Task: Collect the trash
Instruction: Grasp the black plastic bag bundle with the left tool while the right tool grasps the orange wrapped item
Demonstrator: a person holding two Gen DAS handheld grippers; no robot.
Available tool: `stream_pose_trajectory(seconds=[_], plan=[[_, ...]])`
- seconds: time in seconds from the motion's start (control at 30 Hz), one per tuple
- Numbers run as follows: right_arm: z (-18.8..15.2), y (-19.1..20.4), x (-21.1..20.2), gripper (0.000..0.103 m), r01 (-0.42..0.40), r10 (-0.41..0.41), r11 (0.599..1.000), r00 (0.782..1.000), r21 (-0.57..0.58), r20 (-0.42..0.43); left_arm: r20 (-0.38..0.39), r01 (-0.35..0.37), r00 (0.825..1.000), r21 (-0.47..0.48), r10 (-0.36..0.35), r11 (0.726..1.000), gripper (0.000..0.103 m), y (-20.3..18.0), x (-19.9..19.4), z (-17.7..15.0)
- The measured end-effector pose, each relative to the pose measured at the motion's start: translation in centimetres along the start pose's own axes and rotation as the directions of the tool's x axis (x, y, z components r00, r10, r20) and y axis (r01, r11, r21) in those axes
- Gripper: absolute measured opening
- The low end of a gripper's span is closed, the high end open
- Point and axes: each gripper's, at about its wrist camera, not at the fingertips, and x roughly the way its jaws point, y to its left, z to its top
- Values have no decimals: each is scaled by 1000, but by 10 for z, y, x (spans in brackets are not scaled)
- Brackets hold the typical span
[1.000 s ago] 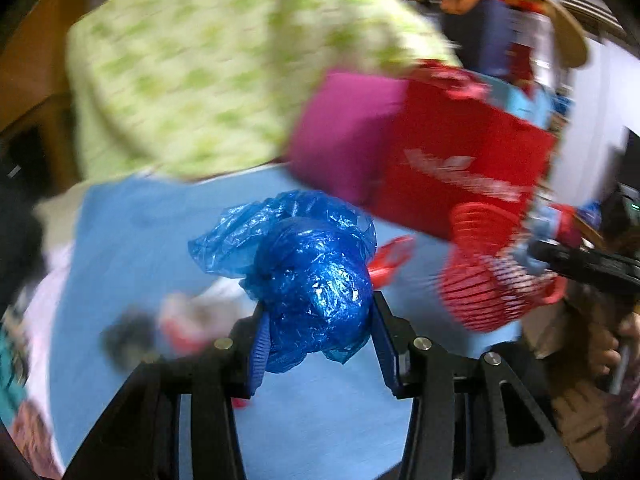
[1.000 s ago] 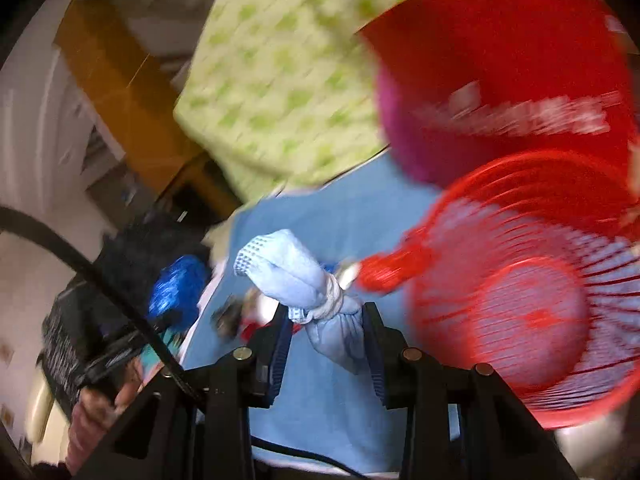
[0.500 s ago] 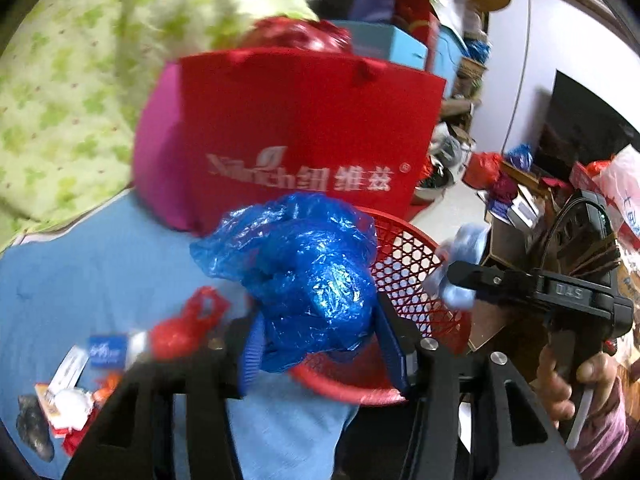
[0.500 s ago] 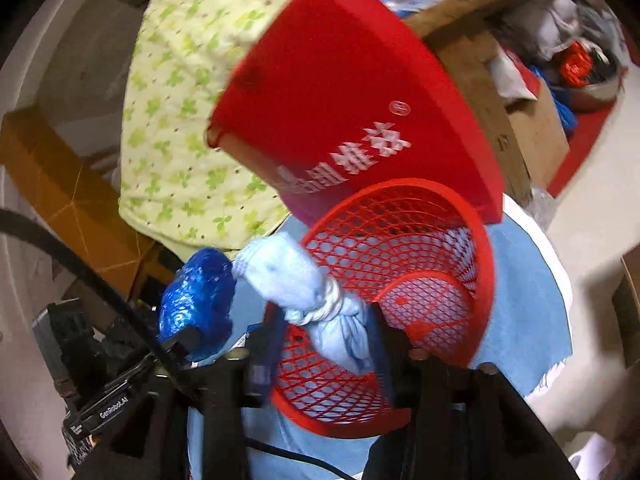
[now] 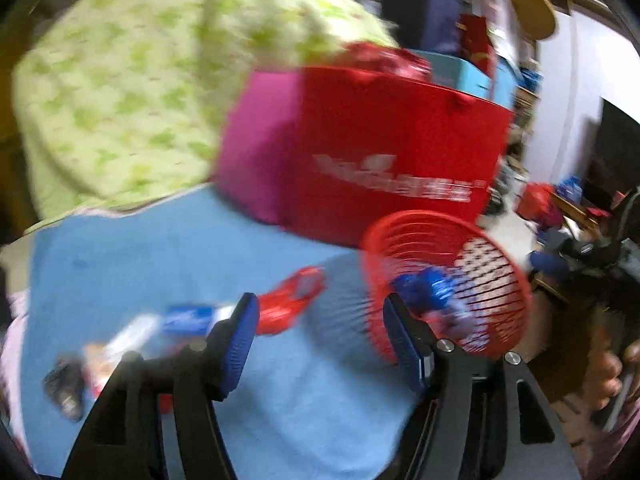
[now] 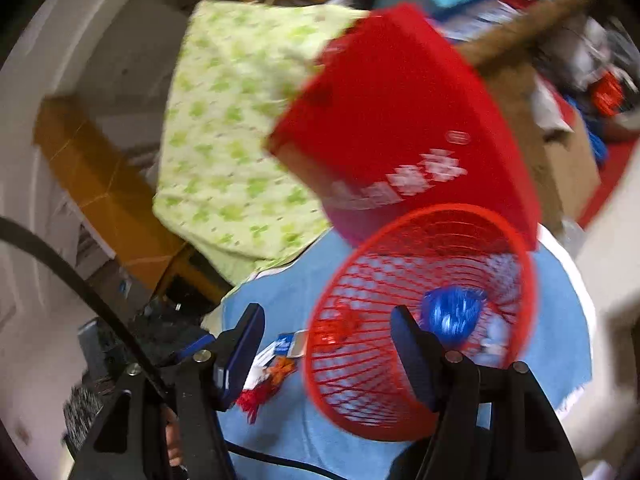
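A red mesh basket (image 5: 496,240) (image 6: 332,296) stands on a blue cloth. The crumpled blue plastic bag (image 5: 428,286) (image 6: 452,314) lies inside it, with a pale cloth wad (image 6: 498,330) beside it. My left gripper (image 5: 320,340) is open and empty, just left of the basket. My right gripper (image 6: 328,344) is open and empty above the basket's near rim. Loose trash lies on the cloth: a red wrapper (image 5: 292,300), a blue-white packet (image 5: 192,318) (image 6: 282,346) and a dark scrap (image 5: 64,384).
A red paper bag (image 5: 400,160) (image 6: 400,128) and a magenta bag (image 5: 256,160) stand behind the basket. A green-patterned quilt (image 5: 120,80) (image 6: 232,140) is piled at the back. The blue cloth (image 5: 160,248) ends near the basket. Clutter fills the floor to the right.
Both grippers have opened. The blue bag left my left gripper and the pale cloth wad left my right gripper; both now lie in the basket. Both grippers have swung back leftward.
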Motion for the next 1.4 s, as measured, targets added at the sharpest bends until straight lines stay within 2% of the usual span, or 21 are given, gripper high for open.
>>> stream_pose_trajectory(seconds=[0.07,0.2,0.33,0.47,0.63,0.73,0.87,0.93,1.07,1.2,1.27,1.4], plan=[[-5,23,6,69,-52,51,998,998,-43,-23,-1,-71,997,-33,71,997,66,27,-14,-16],[-16,59,32,69,-130,123,989,987,-63,-105,-29,-228,974,-111,227,967,67,86,-43,-57],[-39,88,70,69,-153,135,986,968,-70,-210,-73,-301,953,-190,293,934,67,125,-55,-97],[-69,109,113,69,-156,122,984,942,-85,-312,-143,-339,940,-258,311,905,67,156,-54,-134],[-114,108,160,69,-120,76,990,899,-75,-431,-184,-328,941,-296,284,897,67,167,-43,-163],[-139,95,190,69,-47,6,996,870,-71,-492,-197,-319,943,-301,269,899,67,171,-34,-173],[-155,83,223,69,43,-81,996,837,-82,-542,-226,-322,939,-325,258,889,67,181,-20,-186],[-159,78,238,69,64,-85,996,822,-57,-563,-232,-329,937,-340,260,881,67,190,-18,-188],[-160,81,255,69,65,-84,996,817,-54,-571,-234,-373,924,-373,302,850,67,219,-21,-191],[-160,82,280,69,76,-70,997,810,-14,-582,-249,-429,901,-404,354,808,67,257,-23,-186],[-160,80,293,69,86,-64,996,808,9,-586,-247,-442,896,-411,369,798,67,271,-22,-178],[-158,77,319,69,96,-32,992,806,78,-591,-233,-441,897,-423,375,792,67,293,-13,-158]])
